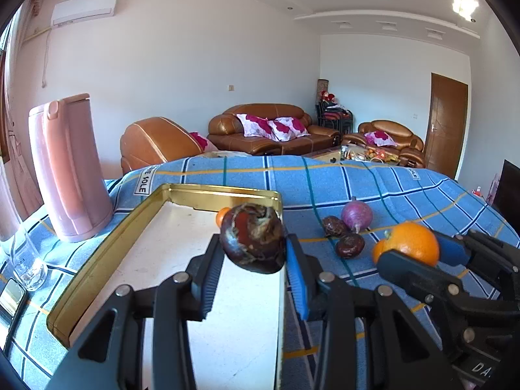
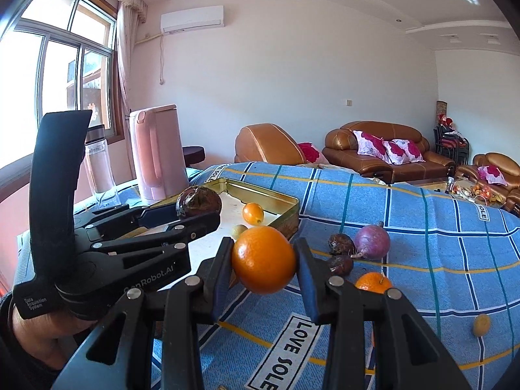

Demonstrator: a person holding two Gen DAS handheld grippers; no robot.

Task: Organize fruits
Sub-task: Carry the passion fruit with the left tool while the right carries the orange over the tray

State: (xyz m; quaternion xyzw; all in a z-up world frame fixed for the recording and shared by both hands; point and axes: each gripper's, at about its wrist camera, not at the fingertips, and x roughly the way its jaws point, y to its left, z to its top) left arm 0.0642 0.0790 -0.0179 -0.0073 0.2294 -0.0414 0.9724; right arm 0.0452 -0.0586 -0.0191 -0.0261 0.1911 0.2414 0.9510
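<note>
Two grips: my left hand-held gripper (image 1: 253, 256) clamps a passion fruit (image 1: 252, 239) above the tin tray (image 1: 97, 253); my right hand-held gripper (image 2: 264, 266) clamps an orange (image 2: 263, 260).

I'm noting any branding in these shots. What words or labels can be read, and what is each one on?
"LOVE SOLE": white label on the blue checked cloth, printed again near its far edge.
"GenRobot.AI": side of the left gripper, first letters faint.
"Data Acquisition System": small print low on the same gripper's handle.
"DA...": on the right gripper, cut off at the frame edge.
Nothing readable on the pink kettle or gold tray.
</note>
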